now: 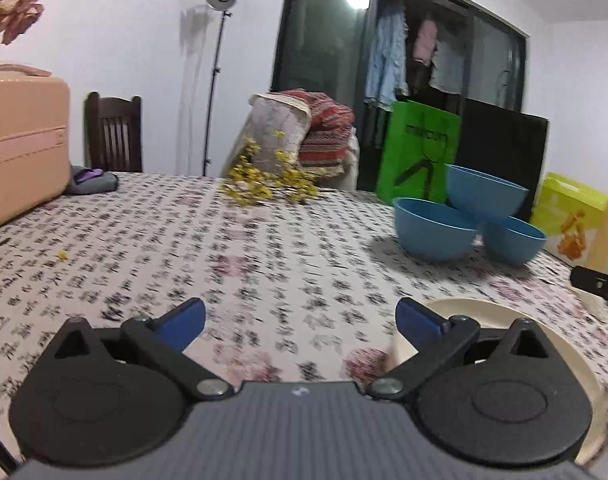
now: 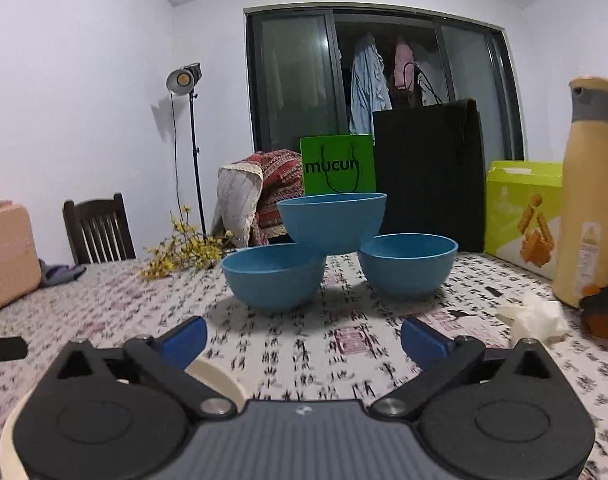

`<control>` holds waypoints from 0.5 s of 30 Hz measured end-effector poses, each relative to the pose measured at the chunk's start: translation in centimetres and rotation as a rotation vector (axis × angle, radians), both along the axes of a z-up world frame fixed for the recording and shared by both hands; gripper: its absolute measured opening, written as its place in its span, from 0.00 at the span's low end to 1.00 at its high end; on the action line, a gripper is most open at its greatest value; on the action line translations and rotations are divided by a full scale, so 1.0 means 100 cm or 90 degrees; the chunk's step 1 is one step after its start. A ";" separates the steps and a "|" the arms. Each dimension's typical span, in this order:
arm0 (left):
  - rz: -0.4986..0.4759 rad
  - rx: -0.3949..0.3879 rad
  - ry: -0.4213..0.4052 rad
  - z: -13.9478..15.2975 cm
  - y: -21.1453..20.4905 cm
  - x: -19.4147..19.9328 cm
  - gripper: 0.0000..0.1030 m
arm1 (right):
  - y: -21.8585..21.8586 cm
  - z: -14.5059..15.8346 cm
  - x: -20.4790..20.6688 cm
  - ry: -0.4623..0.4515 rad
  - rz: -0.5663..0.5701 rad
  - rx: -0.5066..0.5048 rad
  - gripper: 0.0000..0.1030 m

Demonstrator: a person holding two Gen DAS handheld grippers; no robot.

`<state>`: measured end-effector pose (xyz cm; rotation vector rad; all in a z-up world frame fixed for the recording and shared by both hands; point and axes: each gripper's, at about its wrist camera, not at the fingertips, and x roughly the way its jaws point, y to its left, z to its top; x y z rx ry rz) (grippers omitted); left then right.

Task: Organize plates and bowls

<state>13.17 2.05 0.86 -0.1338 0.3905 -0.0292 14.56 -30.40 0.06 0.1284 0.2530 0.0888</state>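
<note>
Right wrist: bottle (image 2: 590,216), tissue (image 2: 538,316) | left wrist: suitcase (image 1: 22,148) | left claw (image 1: 300,322), right claw (image 2: 304,338) released, empty

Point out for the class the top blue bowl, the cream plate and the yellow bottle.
top blue bowl (image 2: 331,222): right wrist view, outer wall.
cream plate (image 1: 560,344): left wrist view, far rim.
yellow bottle (image 2: 590,184): right wrist view, body.

green bag (image 2: 337,164): "mucun" in dark letters. tablecloth (image 2: 304,344) print and yellow-green box (image 2: 522,216) lettering too blurred to read
</note>
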 end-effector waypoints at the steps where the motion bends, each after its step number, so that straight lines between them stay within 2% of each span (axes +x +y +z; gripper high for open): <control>1: 0.008 0.004 0.005 -0.001 0.003 0.005 1.00 | -0.002 -0.003 0.005 0.002 -0.005 0.004 1.00; 7: 0.038 -0.017 0.016 -0.008 0.019 0.024 1.00 | -0.007 -0.020 0.025 0.029 -0.001 0.030 1.00; 15: 0.050 -0.040 0.022 -0.016 0.026 0.029 1.00 | -0.010 -0.024 0.025 0.029 0.009 0.056 1.00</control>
